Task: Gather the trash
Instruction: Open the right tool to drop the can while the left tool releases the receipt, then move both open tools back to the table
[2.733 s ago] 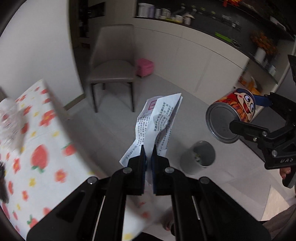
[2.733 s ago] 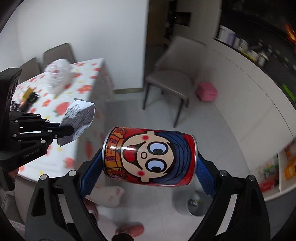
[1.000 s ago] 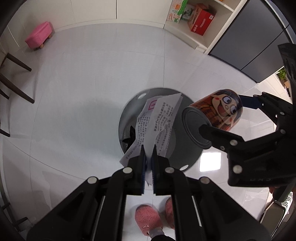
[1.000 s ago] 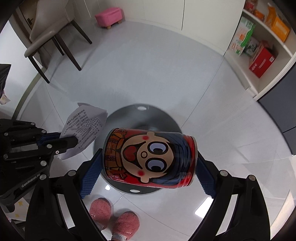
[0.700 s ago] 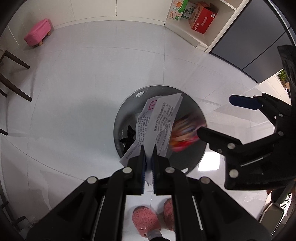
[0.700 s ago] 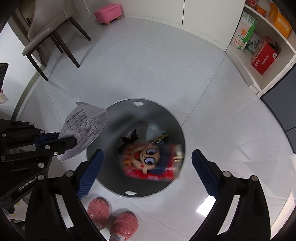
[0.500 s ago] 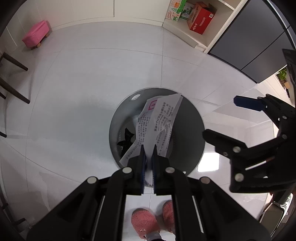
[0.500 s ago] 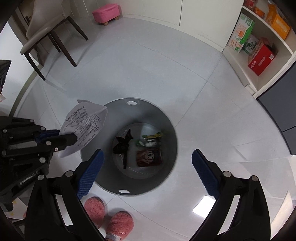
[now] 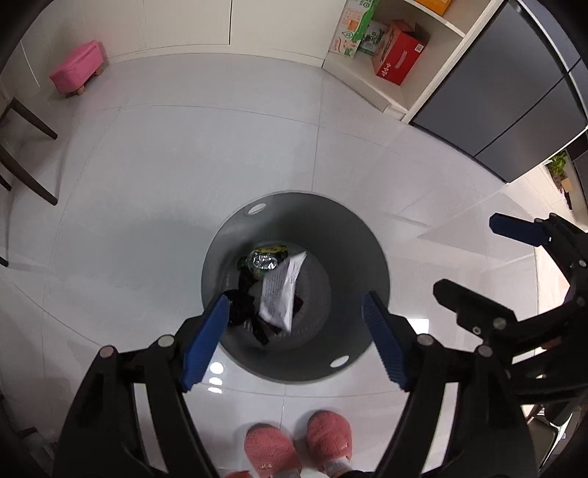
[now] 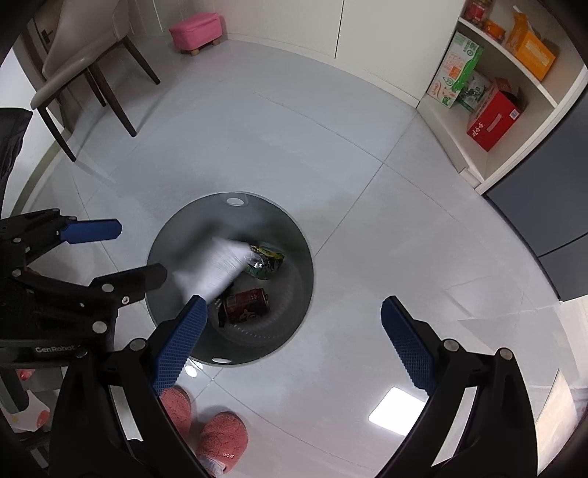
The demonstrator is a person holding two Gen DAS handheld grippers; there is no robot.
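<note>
A grey round bin (image 9: 367, 239) stands on the floor below both grippers; it also shows in the right wrist view (image 10: 297, 253). My left gripper (image 9: 294, 320) is open and empty above the bin. The printed paper (image 9: 281, 294) is falling inside the bin, blurred in the right wrist view (image 10: 213, 268). The red cartoon can (image 10: 246, 305) lies at the bin's bottom beside a green wrapper (image 10: 266, 261) and some black trash (image 9: 244, 305). My right gripper (image 10: 292, 331) is open and empty, just right of the bin.
Pink slippers (image 9: 297, 448) stand just in front of the bin. A pink stool (image 10: 194, 31) and a grey chair (image 10: 84, 47) stand at the far left. Shelves with cartons (image 10: 488, 95) are at the right. White tiled floor surrounds the bin.
My right gripper opened and the can dropped into the bin. My left gripper then opened and the paper is dropping into the bin.
</note>
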